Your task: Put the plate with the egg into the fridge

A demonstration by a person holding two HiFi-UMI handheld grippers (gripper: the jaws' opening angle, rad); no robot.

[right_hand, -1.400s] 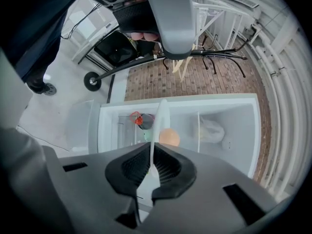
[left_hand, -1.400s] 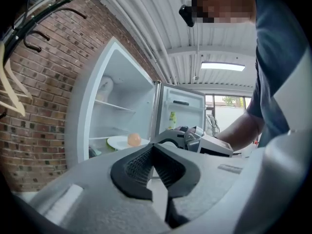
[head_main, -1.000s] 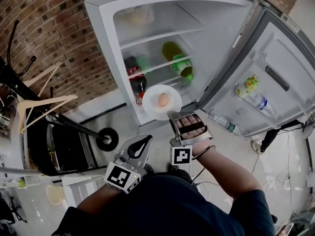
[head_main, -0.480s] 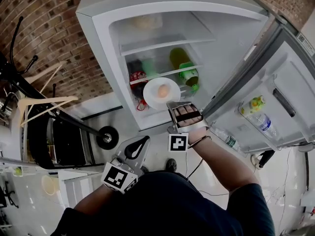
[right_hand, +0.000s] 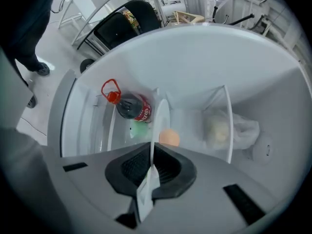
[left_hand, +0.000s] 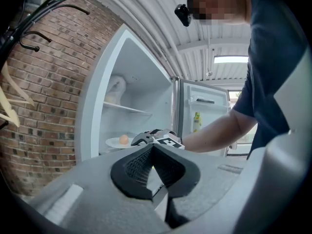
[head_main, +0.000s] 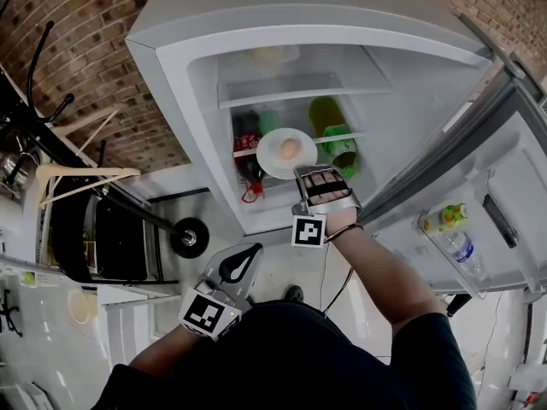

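Observation:
A white plate (head_main: 287, 153) carrying a brown egg (head_main: 290, 149) is held level inside the open fridge (head_main: 197, 101), over the middle shelf zone. My right gripper (head_main: 301, 176) is shut on the plate's near rim. In the right gripper view the plate (right_hand: 161, 116) runs edge-on out of the jaws, the egg (right_hand: 169, 137) just past them. My left gripper (head_main: 243, 261) hangs low by the person's body, outside the fridge, shut with nothing in it. From the left gripper (left_hand: 153, 150) I see the plate (left_hand: 117, 142) and egg (left_hand: 124, 139) at the fridge opening.
A cola bottle (head_main: 246, 143) lies left of the plate and a green bottle (head_main: 333, 139) right of it. A glass shelf (head_main: 282, 88) sits above, holding a pale bagged item (right_hand: 224, 128). The fridge door (head_main: 496, 220) stands open at right, bottles (head_main: 453, 237) in its rack. Brick wall and coat hangers (head_main: 81, 178) are left.
The right gripper has carried the plate with the egg forward from in front of the fridge to inside its opening. The left gripper has stayed low by the body.

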